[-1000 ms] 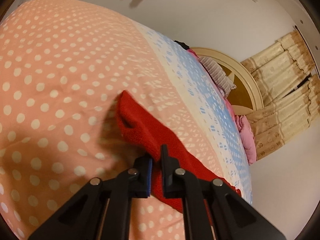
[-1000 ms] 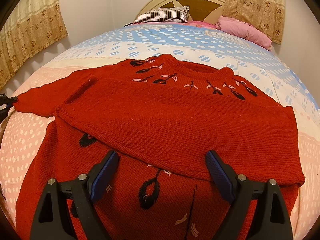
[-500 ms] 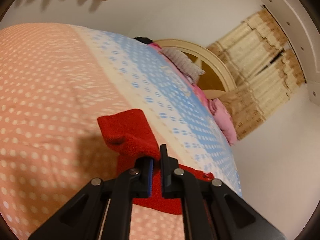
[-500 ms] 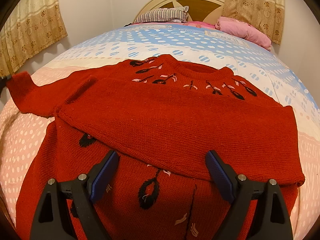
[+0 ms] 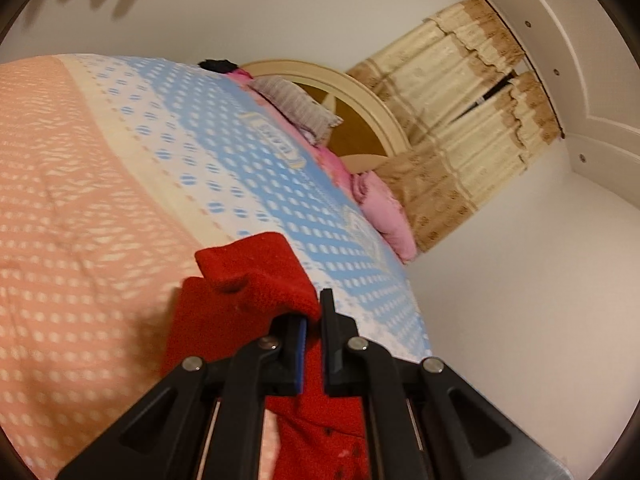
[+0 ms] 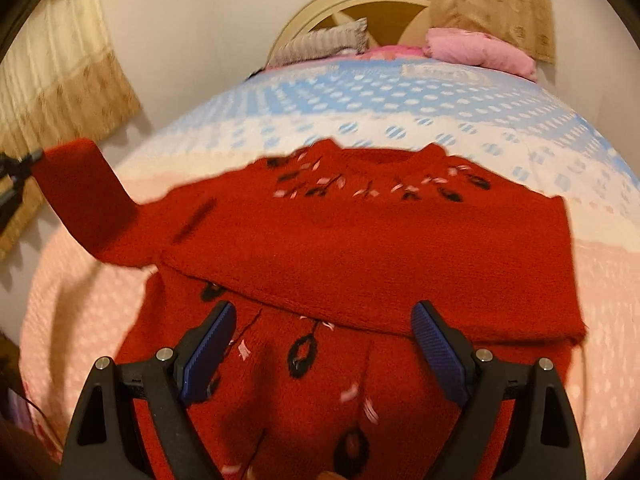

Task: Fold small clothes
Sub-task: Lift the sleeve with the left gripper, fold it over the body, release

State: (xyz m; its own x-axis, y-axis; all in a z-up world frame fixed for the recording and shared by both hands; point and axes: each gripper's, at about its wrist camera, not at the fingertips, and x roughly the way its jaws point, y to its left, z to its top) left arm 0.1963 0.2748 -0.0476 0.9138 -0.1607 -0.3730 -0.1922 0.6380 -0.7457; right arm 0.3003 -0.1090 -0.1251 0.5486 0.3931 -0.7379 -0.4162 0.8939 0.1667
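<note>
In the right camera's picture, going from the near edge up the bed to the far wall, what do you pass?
Open tongs → red sweater → blue-dotted bedspread → pink pillow → headboard

Bedroom, mid-fold: red knit sweater (image 6: 360, 248) covers centre of the polka-dot bedspread (image 6: 460, 120), its body folded into a thick band across the middle. Left gripper (image 5: 314, 322), jaws clamped on the sleeve cuff (image 5: 256, 272), holds it raised over the bed's left side, blocking passage there. Right gripper (image 6: 324, 344), jaws wide apart, hangs over the lower hem w/ open air between its fingers. Bare bedspread lies beyond the neckline and to the right of the sweater. Far end blocked: striped pillow (image 6: 324, 42), pink blanket (image 6: 480, 54), headboard (image 6: 360, 0). Curtains (image 6: 60, 88) close to the left.
</note>
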